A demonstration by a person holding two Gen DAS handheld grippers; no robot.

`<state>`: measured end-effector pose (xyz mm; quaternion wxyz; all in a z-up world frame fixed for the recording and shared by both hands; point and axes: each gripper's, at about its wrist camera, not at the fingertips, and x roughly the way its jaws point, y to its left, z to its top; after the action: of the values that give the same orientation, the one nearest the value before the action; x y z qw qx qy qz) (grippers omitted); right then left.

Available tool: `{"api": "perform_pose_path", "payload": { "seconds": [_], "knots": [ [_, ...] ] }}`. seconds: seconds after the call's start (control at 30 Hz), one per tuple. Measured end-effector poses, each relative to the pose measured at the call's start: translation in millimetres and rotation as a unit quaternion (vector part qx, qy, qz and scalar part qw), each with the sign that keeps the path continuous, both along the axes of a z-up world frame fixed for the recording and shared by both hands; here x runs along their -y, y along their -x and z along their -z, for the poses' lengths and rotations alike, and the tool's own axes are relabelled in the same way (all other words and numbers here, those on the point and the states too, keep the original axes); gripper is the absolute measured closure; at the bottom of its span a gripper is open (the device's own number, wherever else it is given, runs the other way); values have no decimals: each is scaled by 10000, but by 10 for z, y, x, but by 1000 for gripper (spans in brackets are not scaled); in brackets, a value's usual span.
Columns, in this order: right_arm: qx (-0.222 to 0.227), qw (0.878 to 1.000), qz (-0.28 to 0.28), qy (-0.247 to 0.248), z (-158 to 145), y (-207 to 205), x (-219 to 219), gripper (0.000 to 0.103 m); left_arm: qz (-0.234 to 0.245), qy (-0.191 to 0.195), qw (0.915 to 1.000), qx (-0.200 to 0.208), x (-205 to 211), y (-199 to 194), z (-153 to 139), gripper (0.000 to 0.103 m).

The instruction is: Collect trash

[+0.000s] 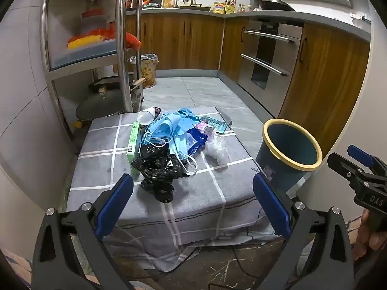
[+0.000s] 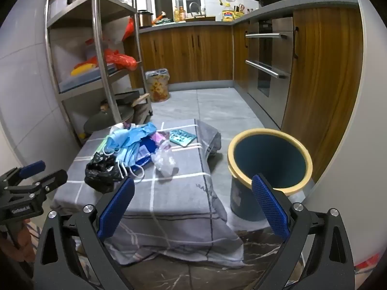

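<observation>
A pile of trash lies on a low table with a grey checked cloth (image 1: 96,149) (image 2: 179,193): a black plastic bag (image 1: 157,169) (image 2: 102,171), blue face masks (image 1: 167,128) (image 2: 128,149), a green box (image 1: 134,142), a white cup (image 1: 146,116), a clear bag (image 1: 217,149) (image 2: 164,159) and a teal blister pack (image 1: 214,122) (image 2: 182,137). A blue bin with a yellow rim (image 1: 290,145) (image 2: 268,162) stands on the floor right of the table. My left gripper (image 1: 193,200) is open and empty before the pile. My right gripper (image 2: 193,203) is open and empty near the bin.
A steel shelf rack (image 1: 121,48) (image 2: 101,48) with pans and orange bags stands at the left. A bagged bin (image 1: 147,70) (image 2: 158,84) sits by the wooden cabinets (image 1: 183,41). An oven (image 1: 266,58) (image 2: 266,60) is on the right. Grey tile floor lies beyond the table.
</observation>
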<state>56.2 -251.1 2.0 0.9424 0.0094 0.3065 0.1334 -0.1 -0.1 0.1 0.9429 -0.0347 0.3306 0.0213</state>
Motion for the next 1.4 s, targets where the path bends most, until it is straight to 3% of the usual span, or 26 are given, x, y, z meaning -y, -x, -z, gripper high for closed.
{"api": "perform_pose_path", "payload": {
  "seconds": [1.4],
  "knots": [
    [35, 10000, 33, 2, -7, 21, -37, 6, 213, 84, 9997, -89, 68, -11, 26, 5]
  ]
}}
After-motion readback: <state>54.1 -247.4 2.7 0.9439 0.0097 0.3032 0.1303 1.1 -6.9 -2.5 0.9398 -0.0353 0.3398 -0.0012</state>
